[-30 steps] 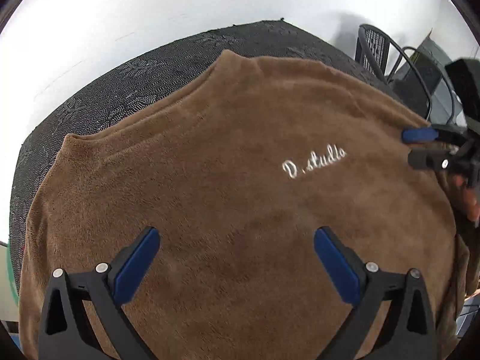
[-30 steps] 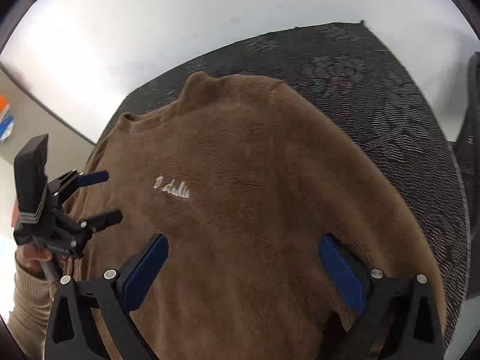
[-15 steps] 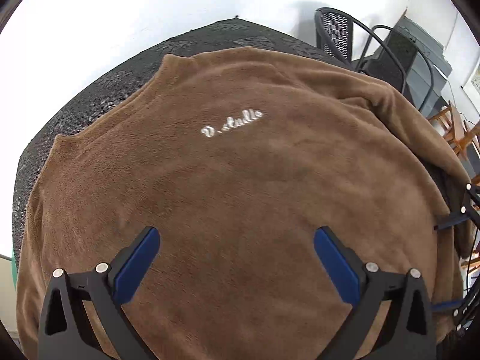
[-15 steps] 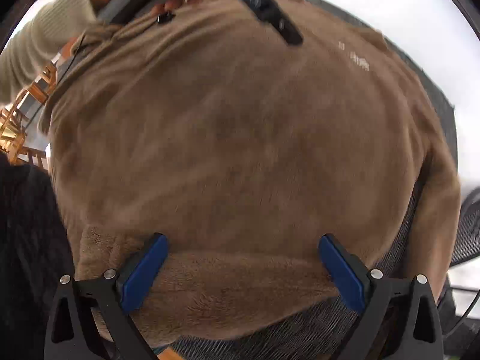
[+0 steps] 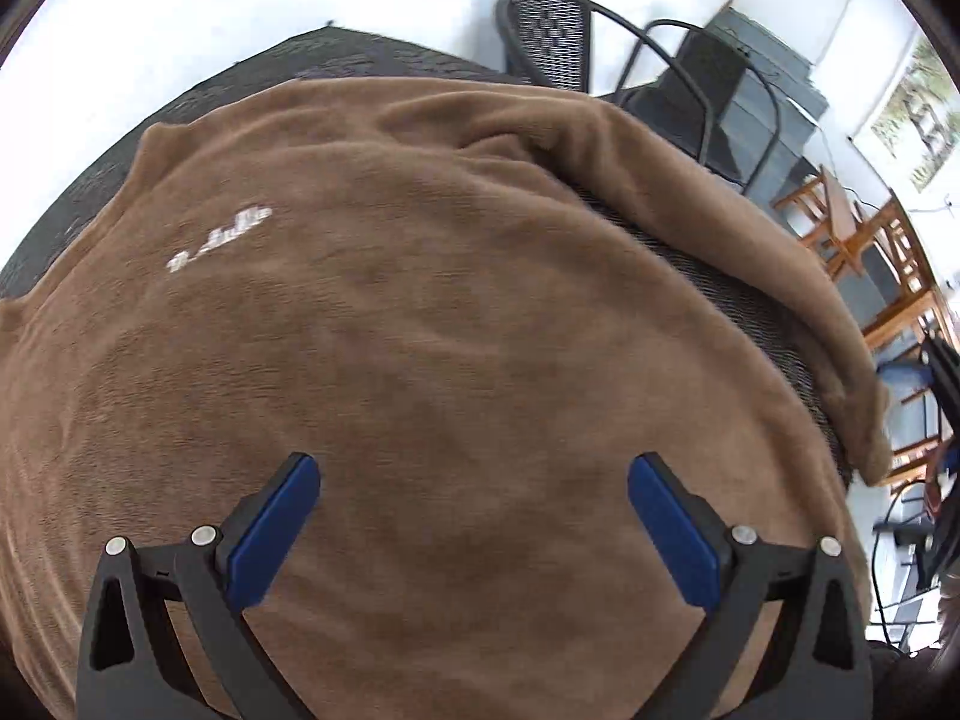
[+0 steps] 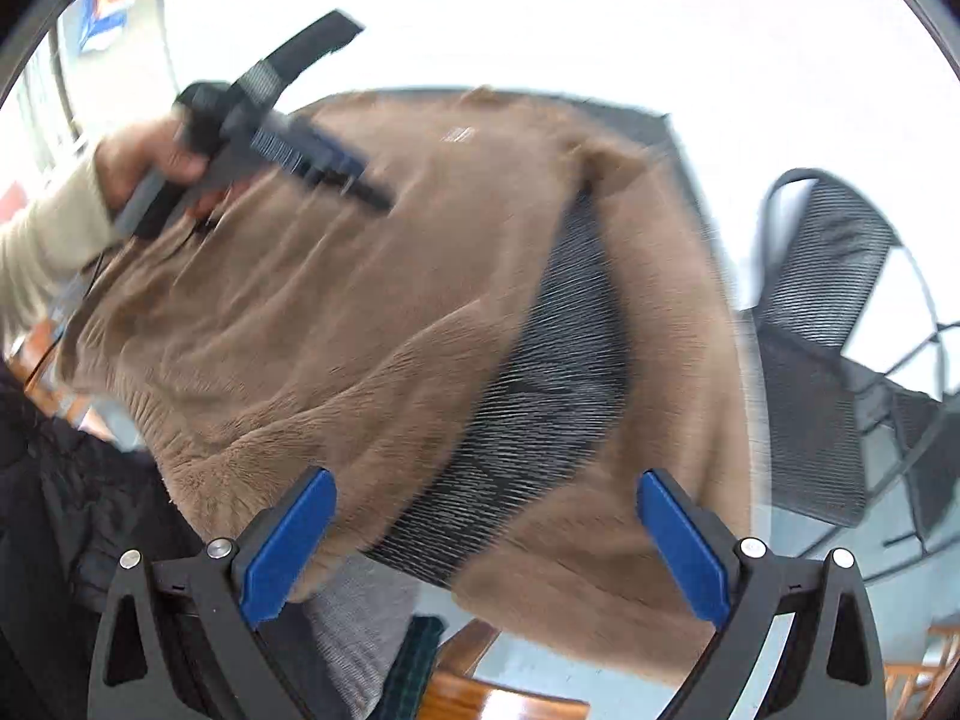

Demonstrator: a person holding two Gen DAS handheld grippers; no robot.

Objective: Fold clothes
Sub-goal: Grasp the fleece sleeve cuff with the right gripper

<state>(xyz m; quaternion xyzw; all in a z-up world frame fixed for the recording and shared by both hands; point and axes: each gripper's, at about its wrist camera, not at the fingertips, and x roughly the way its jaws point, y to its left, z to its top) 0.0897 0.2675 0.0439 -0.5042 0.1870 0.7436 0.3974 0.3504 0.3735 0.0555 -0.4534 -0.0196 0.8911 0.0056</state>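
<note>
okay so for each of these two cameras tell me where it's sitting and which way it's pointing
Left wrist: sits on the left tongs, low over the brown sweater, looking across it to a black mesh chair; only its own open fingers show.
Right wrist: sits on the right tongs at the sweater's hem, looking along the spread sleeve; shows open fingers, the person's hand and the blurred left tongs.
Shared: sweater, white lettering, chair.

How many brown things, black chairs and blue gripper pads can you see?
Brown: 1, the sweater
Black chairs: 1, the mesh chair
Blue pads: 4, two on the left gripper, two on the right gripper
Total: 6
</note>
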